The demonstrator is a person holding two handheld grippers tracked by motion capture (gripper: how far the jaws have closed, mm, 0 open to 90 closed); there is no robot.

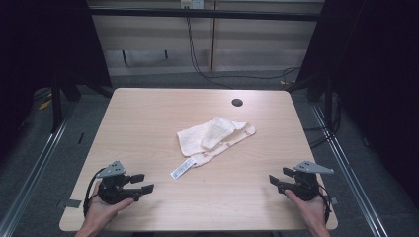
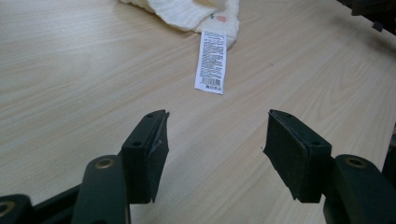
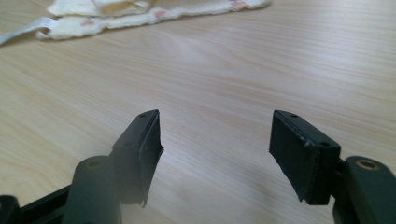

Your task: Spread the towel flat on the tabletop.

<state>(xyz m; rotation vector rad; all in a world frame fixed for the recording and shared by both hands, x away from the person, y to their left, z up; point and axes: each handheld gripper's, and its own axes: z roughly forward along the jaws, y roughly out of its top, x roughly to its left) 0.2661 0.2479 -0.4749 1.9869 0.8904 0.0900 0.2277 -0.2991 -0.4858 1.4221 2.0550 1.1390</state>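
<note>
Near the table's (image 1: 148,106) front left corner, the left gripper (image 1: 143,183) rests in the person's hand, jaws spread apart with nothing between them. A crumpled cream cloth (image 1: 213,137) lies around the table's middle, its white label (image 1: 183,168) trailing toward the front edge. By the front right corner, the right gripper (image 1: 274,181) likewise stands wide and empty, well apart from the cloth.

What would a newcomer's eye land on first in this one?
Probably the crumpled cream cloth lying near the middle of the wooden table, with its white label sticking out toward the person. Next come the left gripper and right gripper, resting at the near corners, jaws open and nothing between them, both well short of the cloth.
</note>
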